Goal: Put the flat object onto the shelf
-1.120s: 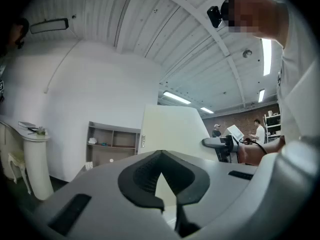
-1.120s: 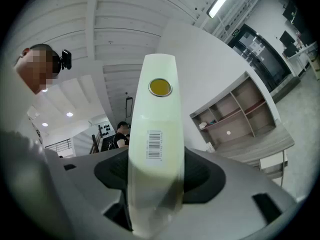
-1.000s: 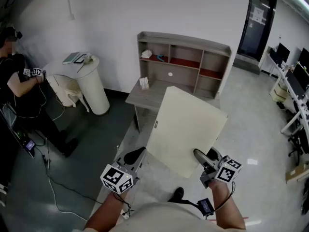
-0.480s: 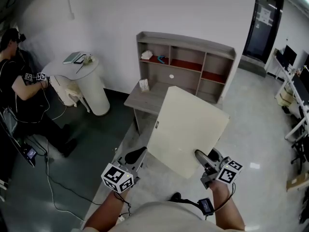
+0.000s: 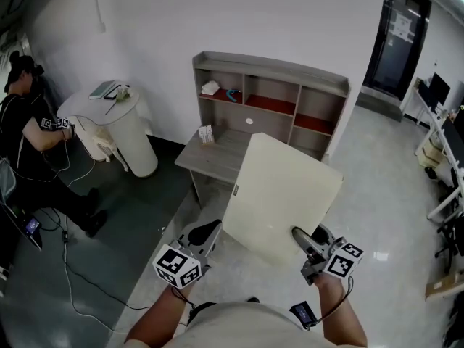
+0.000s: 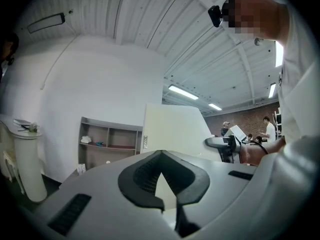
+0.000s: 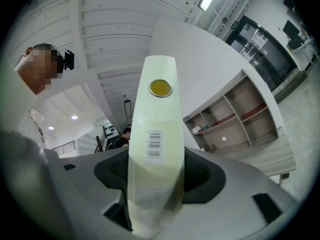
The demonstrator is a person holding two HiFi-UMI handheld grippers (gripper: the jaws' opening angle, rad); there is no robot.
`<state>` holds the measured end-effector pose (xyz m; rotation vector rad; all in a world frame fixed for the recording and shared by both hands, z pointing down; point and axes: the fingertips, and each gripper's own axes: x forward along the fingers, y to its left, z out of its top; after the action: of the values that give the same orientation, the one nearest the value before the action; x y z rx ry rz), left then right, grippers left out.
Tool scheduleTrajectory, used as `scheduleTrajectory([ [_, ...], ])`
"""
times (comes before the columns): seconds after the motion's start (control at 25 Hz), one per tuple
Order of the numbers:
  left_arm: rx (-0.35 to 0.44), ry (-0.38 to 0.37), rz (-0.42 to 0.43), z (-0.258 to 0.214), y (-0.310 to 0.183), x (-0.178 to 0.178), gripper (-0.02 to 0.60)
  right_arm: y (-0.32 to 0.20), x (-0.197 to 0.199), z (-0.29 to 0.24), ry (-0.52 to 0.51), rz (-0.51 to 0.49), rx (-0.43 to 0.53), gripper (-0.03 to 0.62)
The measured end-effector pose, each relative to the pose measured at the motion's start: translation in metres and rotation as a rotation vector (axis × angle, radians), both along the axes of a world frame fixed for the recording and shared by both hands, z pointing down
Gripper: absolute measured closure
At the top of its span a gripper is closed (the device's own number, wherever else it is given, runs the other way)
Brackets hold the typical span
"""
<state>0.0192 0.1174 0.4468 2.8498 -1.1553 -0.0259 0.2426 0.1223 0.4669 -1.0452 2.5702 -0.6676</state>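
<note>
A large cream flat board (image 5: 283, 194) is held tilted up in front of me, its lower right edge clamped in my right gripper (image 5: 303, 236), which is shut on it. In the right gripper view the board's edge (image 7: 157, 129), with a barcode label, runs up between the jaws of the right gripper (image 7: 155, 184). My left gripper (image 5: 205, 232) is beside the board's lower left edge with its jaws together and nothing between them. From the left gripper (image 6: 160, 176) the board (image 6: 172, 129) shows beyond the jaws. The grey shelf unit (image 5: 268, 93) stands on a desk (image 5: 214, 151) against the wall ahead.
Small items lie in the shelf's left compartments. A white round pedestal table (image 5: 127, 133) stands left of the desk. A seated person (image 5: 29, 133) is at the far left, with cables (image 5: 72, 267) on the dark floor. A dark door (image 5: 399, 38) and workstations (image 5: 442, 114) are at right.
The shelf unit and pedestal table have slid left in the head view as I moved. The board and both grippers keep the same pose and hold.
</note>
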Motion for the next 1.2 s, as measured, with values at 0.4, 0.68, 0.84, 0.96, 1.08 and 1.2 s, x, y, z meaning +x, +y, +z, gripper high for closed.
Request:
scheduleTrajectory([
  [0.4, -0.023, -0.005, 0.003, 0.012, -0.025, 0.038, 0.566, -0.025, 0.037, 0.017, -0.005, 0.004, -0.028, 0.307],
  [0.68, -0.030, -0.014, 0.019, 0.014, -0.052, 0.040, 0.567, -0.052, 0.038, 0.018, -0.004, 0.019, -0.028, 0.307],
  [0.84, -0.033, -0.012, 0.029, 0.017, -0.077, 0.034, 0.567, -0.075, 0.029, 0.017, 0.002, 0.025, -0.025, 0.307],
  [0.96, -0.029, -0.006, 0.033, 0.015, -0.102, 0.025, 0.567, -0.096, 0.020, 0.014, 0.001, 0.029, -0.021, 0.307],
  [1.08, -0.023, 0.002, 0.038, 0.014, -0.132, 0.014, 0.566, -0.125, 0.009, 0.012, 0.007, 0.036, -0.019, 0.307],
  [1.2, -0.019, 0.006, 0.042, 0.012, -0.165, -0.002, 0.568, -0.158, -0.006, 0.010, 0.011, 0.039, -0.016, 0.308],
])
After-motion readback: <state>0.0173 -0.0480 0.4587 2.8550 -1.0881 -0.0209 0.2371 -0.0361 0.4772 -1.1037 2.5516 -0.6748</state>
